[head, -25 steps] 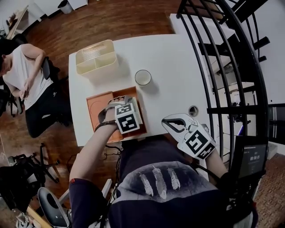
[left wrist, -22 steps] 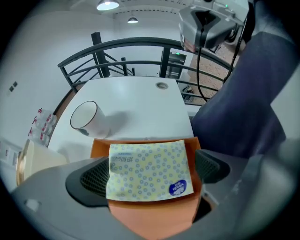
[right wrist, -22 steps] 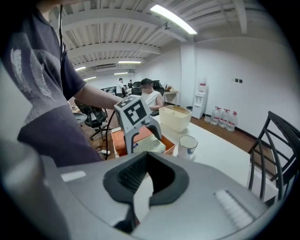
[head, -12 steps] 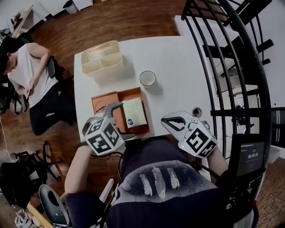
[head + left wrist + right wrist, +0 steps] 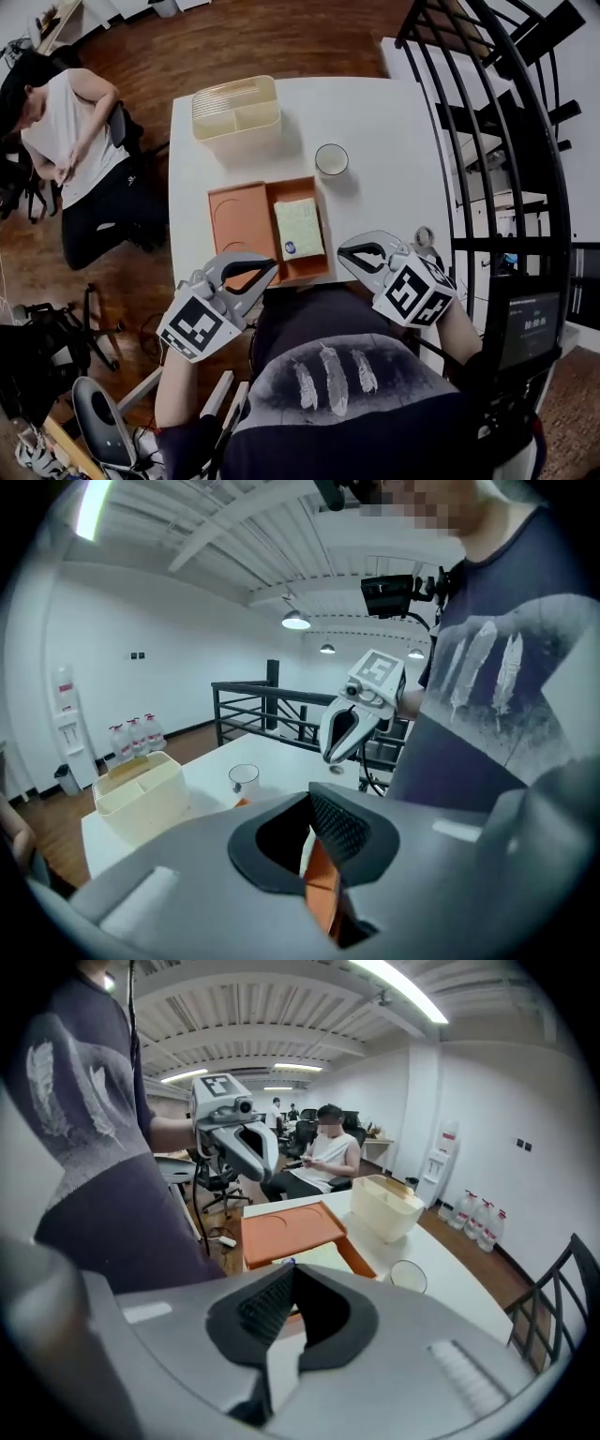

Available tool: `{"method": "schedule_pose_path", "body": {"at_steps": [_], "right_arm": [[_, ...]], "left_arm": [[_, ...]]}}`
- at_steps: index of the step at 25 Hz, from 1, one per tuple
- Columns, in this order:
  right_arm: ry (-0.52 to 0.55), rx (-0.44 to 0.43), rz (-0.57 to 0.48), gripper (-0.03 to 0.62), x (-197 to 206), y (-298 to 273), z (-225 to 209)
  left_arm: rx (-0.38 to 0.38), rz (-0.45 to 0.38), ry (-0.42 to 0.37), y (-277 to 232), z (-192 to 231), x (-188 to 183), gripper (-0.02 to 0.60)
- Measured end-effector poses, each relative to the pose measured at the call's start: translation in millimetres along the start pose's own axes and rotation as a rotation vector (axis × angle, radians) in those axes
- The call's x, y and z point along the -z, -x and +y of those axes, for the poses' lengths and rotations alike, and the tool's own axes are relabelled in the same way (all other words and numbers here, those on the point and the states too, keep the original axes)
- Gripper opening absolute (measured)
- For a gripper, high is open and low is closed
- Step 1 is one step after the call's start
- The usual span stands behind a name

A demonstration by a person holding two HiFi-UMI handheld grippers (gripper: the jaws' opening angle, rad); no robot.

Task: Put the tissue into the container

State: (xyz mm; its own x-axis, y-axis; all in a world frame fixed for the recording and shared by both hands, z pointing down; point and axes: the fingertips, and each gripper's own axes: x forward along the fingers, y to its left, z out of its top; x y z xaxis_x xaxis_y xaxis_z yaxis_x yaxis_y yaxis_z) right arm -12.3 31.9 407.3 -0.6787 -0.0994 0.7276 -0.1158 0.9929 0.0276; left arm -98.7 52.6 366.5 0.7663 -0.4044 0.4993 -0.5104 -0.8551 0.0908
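A pale yellow-green tissue pack [image 5: 298, 228] lies flat in the right compartment of the orange container [image 5: 240, 220] on the white table [image 5: 394, 122]. My left gripper [image 5: 273, 267] hangs off the table's near edge, just short of the container, shut with nothing in its jaws. My right gripper [image 5: 344, 252] is at the near edge to the right of the container, also shut and empty. The right gripper view shows the tissue pack [image 5: 323, 1256] and the container [image 5: 286, 1225] beyond the jaws. In the left gripper view, only a sliver of the container [image 5: 323, 881] shows past the jaws.
A cream divided organizer [image 5: 236, 108] stands at the table's far left, with a glass cup [image 5: 331, 159] behind the container. A black railing [image 5: 487, 141] runs along the right. A seated person [image 5: 66, 141] is off to the left, and an office chair [image 5: 103, 422] is at lower left.
My left gripper has drawn back from over the container to beyond the table's near edge, leaving the tissue pack inside. Its jaws, wide before, have shut. The right gripper has barely moved.
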Motion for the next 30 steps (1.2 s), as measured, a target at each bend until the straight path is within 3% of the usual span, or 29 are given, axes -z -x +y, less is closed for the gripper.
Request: {"method": "schedule_pose_path", "body": {"at_steps": [5,18,30], "right_arm": [[0.027,0.039,0.013,0.003,-19.3,-28.3,23.1],[-0.028,0.071,0.025,0.003,-34.8,-47.5,29.6],[-0.047,0.100,0.056,0.003,-26.3,-53.6,23.0]], "left_arm": [[0.002,-0.077,0.065,28.2,-11.1,25.0,0.014],[0.026,0.029,0.076,33.8,-7.2,61.7,0.014],[0.024,0.055,0.095,29.8,-7.2,69.4,0.014]]}}
